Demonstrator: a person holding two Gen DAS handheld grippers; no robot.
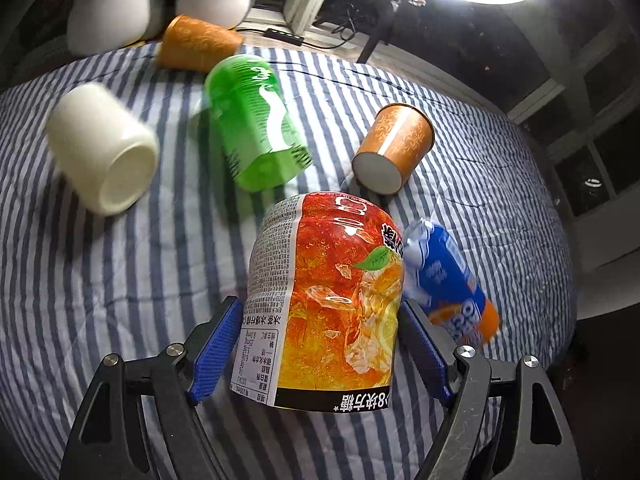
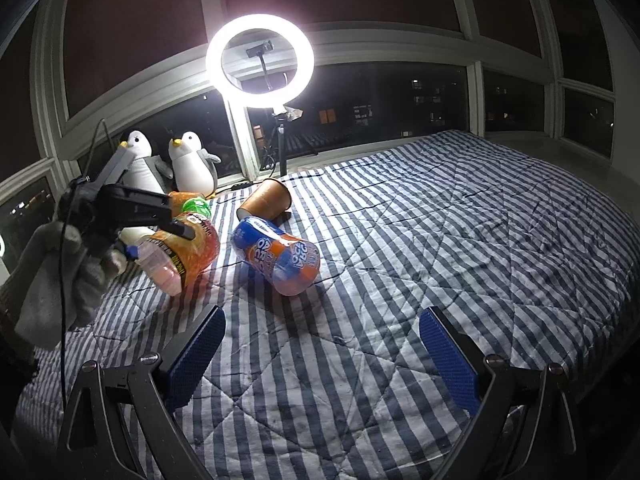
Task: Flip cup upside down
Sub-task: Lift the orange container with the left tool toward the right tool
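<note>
My left gripper (image 1: 322,340) is shut on an orange-and-red labelled cup (image 1: 332,300), its blue pads against both sides. The cup is tilted above the striped bed, its closed end away from the camera. In the right wrist view the same cup (image 2: 188,252) hangs tilted in the left gripper (image 2: 176,228), open mouth facing down and toward the camera. My right gripper (image 2: 320,352) is open and empty above the bed, nearer than a blue-and-orange cup (image 2: 280,260) lying on its side.
On the striped bedspread (image 1: 120,280) lie a white cup (image 1: 104,148), a green cup (image 1: 256,124), two orange paper cups (image 1: 394,148) (image 1: 196,42) and the blue cup (image 1: 452,280). Two penguin plush toys (image 2: 192,164), a ring light (image 2: 260,60) and windows stand behind.
</note>
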